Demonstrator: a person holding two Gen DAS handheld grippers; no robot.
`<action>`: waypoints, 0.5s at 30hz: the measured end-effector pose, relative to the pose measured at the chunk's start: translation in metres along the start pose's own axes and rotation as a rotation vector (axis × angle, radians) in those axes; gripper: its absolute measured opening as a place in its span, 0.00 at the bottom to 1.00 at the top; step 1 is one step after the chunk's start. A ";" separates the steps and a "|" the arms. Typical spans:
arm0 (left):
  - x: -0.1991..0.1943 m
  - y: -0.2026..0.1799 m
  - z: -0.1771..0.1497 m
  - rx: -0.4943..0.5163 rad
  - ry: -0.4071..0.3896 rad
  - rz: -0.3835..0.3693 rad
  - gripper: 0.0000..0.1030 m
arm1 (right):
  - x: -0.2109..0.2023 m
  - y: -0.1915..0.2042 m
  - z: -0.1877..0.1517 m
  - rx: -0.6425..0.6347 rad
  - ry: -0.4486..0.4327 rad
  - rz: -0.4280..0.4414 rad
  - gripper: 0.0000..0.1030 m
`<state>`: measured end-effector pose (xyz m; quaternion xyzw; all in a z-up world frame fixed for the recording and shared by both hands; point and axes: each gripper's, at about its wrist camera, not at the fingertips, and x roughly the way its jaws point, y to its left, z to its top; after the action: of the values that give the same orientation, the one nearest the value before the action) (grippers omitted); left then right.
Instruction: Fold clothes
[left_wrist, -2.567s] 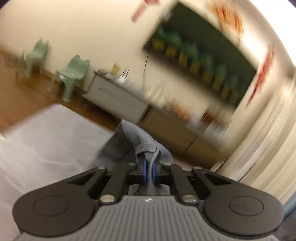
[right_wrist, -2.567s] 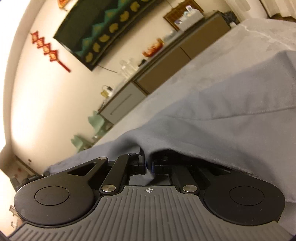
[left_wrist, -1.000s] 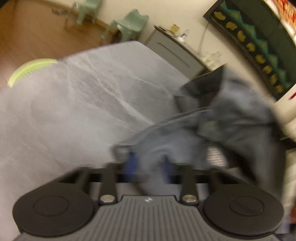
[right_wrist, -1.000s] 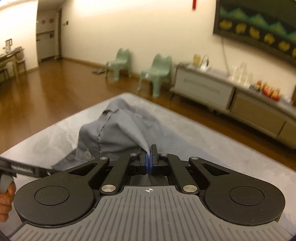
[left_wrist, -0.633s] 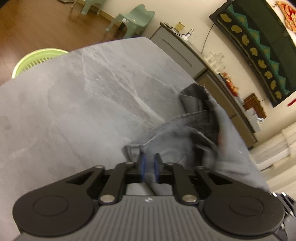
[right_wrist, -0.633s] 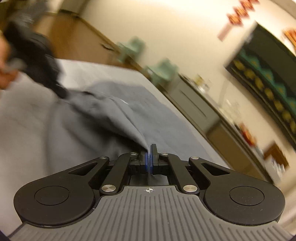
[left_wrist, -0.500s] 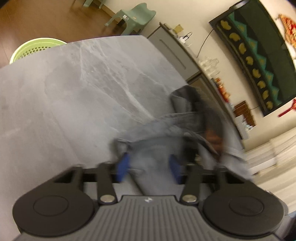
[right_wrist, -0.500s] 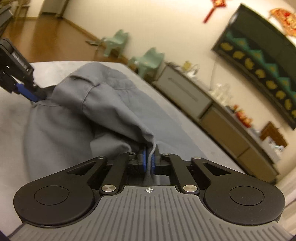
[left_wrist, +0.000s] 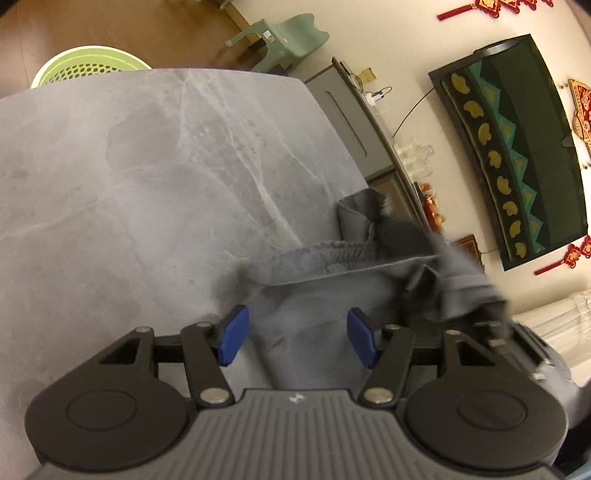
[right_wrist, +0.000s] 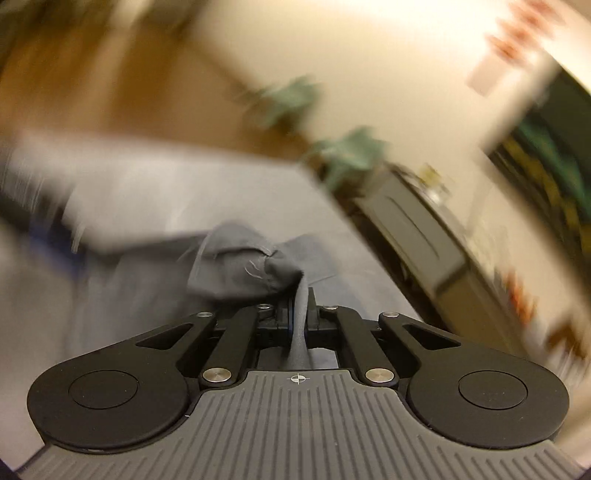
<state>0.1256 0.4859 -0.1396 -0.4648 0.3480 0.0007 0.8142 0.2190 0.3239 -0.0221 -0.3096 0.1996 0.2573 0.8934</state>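
— How do the claws sit?
— Both tilt down over the table (left_wrist: 129, 184). The left claw (left_wrist: 297, 338) has just been opening; its blue pads (left_wrist: 232, 334) stand clear of the grey garment (left_wrist: 325, 295) lying between them.
— And the right?
— The right claw (right_wrist: 300, 314) is clenched on a fold of the garment (right_wrist: 240, 269), bunched just ahead.

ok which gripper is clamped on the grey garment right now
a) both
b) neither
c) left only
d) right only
d) the right gripper pinches a fold of the grey garment, while the left gripper has just been opening and its blue pads stand apart with cloth loose between them.
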 end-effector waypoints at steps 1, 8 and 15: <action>0.002 -0.001 -0.001 -0.001 0.007 0.003 0.64 | -0.009 -0.009 -0.001 0.065 -0.017 -0.009 0.02; 0.022 0.001 -0.007 -0.067 -0.019 -0.081 0.76 | -0.039 -0.043 -0.016 0.338 -0.069 0.035 0.02; 0.023 -0.006 -0.016 -0.070 -0.058 -0.200 0.08 | -0.038 -0.045 -0.012 0.394 -0.066 0.003 0.02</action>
<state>0.1358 0.4636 -0.1533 -0.5253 0.2759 -0.0550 0.8031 0.2132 0.2732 0.0088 -0.1196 0.2170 0.2246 0.9424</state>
